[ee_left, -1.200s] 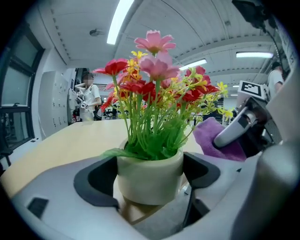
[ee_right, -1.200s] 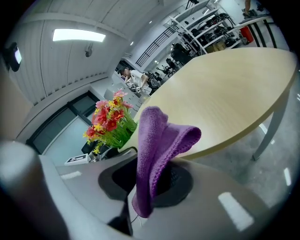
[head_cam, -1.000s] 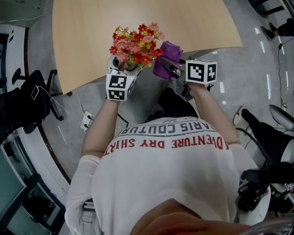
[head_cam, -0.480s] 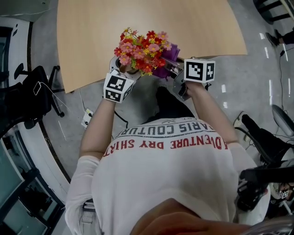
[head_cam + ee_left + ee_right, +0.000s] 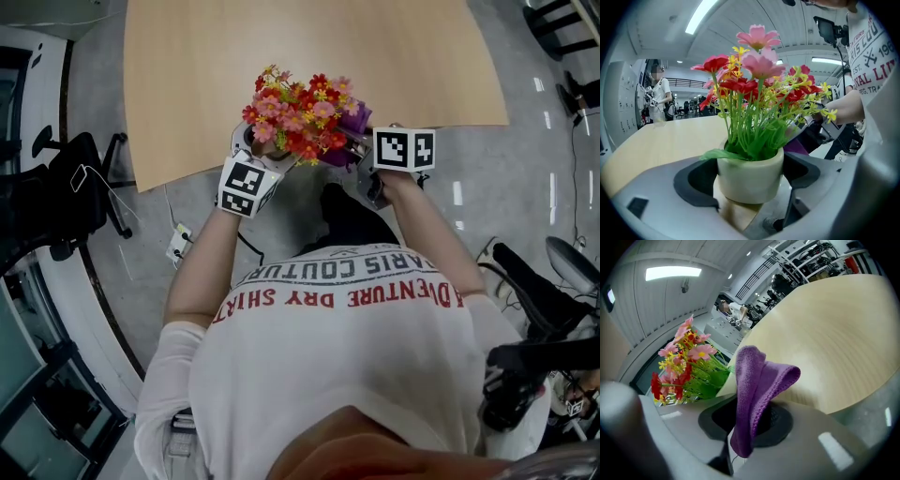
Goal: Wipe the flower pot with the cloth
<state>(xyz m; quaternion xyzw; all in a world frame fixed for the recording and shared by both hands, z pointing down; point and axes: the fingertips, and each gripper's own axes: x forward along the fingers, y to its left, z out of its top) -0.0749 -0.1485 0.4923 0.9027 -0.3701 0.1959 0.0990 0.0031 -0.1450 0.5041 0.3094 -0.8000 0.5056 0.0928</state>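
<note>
A cream flower pot point(image 5: 750, 176) full of red, pink and yellow flowers point(image 5: 759, 89) sits between the dark pads of my left gripper point(image 5: 751, 180), which is shut on its sides. In the head view the flowers point(image 5: 300, 117) hide the pot, held at the near edge of the wooden table point(image 5: 309, 47) by the left gripper point(image 5: 259, 148). My right gripper point(image 5: 752, 420) is shut on a folded purple cloth point(image 5: 757, 380) that stands up out of its jaws. The cloth point(image 5: 354, 120) lies close against the right side of the bouquet, where the pot's rim point(image 5: 725, 387) shows just left of it.
Grey floor lies below the table's edge, with a white power strip and cable point(image 5: 178, 248). A black office chair point(image 5: 56, 197) stands at the left and another chair point(image 5: 553, 291) at the right. A person point(image 5: 658, 93) stands far beyond the table.
The right gripper has carried the purple cloth left towards the pot; the cloth now sits partly tucked behind the flowers. The left gripper keeps the pot in about the same place.
</note>
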